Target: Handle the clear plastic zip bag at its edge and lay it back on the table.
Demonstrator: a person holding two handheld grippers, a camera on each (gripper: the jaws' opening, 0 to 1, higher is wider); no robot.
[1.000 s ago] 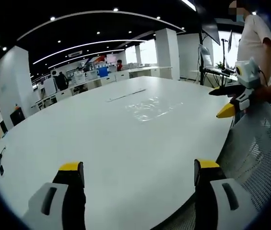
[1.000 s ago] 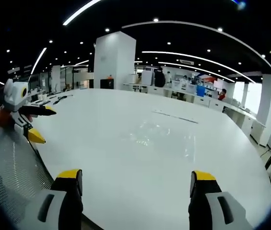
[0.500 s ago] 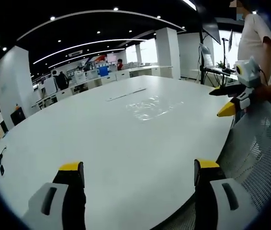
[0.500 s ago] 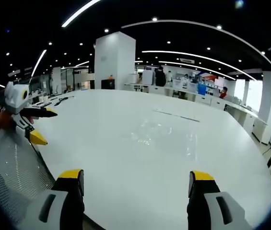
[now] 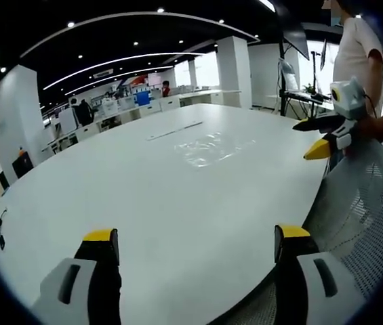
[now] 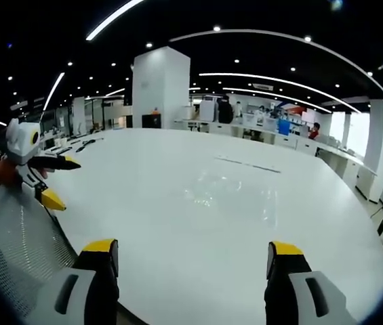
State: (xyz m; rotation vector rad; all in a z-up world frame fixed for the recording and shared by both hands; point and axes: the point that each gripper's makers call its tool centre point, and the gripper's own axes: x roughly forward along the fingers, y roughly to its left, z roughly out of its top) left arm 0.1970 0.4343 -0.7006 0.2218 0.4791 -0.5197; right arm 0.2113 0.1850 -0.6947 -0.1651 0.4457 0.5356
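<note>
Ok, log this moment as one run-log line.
stage: before grasp | clear plastic zip bag: flat on white table | left gripper: open, empty | right gripper: open, empty

low over table (image 5: 177, 196), views facing inward

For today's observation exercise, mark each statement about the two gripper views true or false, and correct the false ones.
1. The clear plastic zip bag lies flat on the white table. True.
2. The right gripper is clamped on the bag's edge. False: its jaws stand open and empty, well short of the bag.
3. The left gripper has its jaws open. True.
4. A wooden chair stands at the table edge. False: it is a white mesh chair.
5. A thin strip lies on the table beyond the bag. True.
</note>
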